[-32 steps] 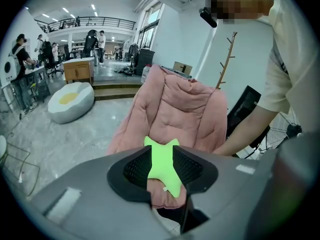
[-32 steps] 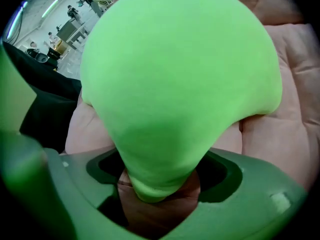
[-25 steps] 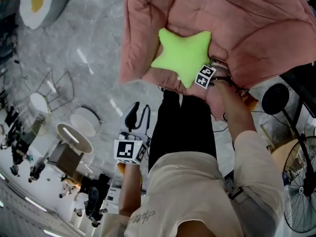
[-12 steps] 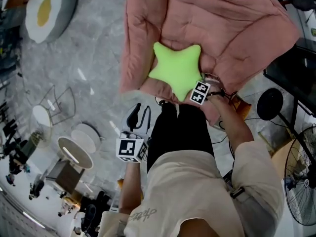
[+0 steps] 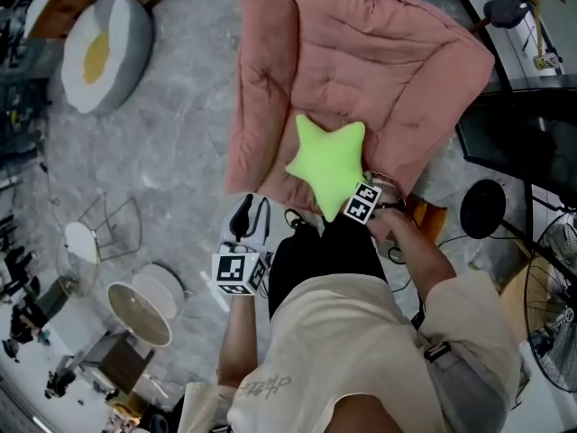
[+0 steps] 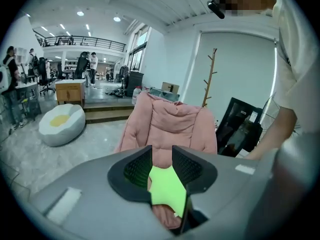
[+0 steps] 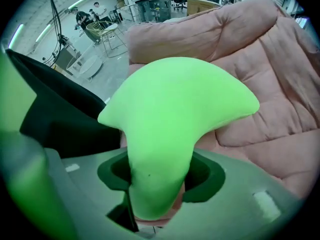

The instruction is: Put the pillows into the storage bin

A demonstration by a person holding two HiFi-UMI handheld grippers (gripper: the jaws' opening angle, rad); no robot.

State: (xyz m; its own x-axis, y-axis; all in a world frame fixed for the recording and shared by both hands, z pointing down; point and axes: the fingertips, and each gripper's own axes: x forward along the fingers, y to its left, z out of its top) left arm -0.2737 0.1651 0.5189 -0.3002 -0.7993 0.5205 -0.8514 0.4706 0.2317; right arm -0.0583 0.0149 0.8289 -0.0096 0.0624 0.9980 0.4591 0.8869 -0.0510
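Star pillow (image 5: 329, 165) — one arm buried between the right tongs' (image 7: 157, 179) closing jaws.

Grey marbled floor (image 5: 180, 133) throughout. Egg-patterned beanbag (image 5: 104, 48) at 10 o'clock in the head view; pink padded lounger (image 5: 361, 61) at 12; wire chair (image 5: 108, 228) at 9; round white tables (image 5: 135, 300) at 8; floor fan (image 5: 554, 350) at 4. In the left gripper view: white wall (image 6: 240, 69), wooden coat stand (image 6: 210, 76) at 1, railed mezzanine (image 6: 80, 40) and tall windows (image 6: 137, 46) at 10, ceiling spotlights (image 6: 80, 14) lit.
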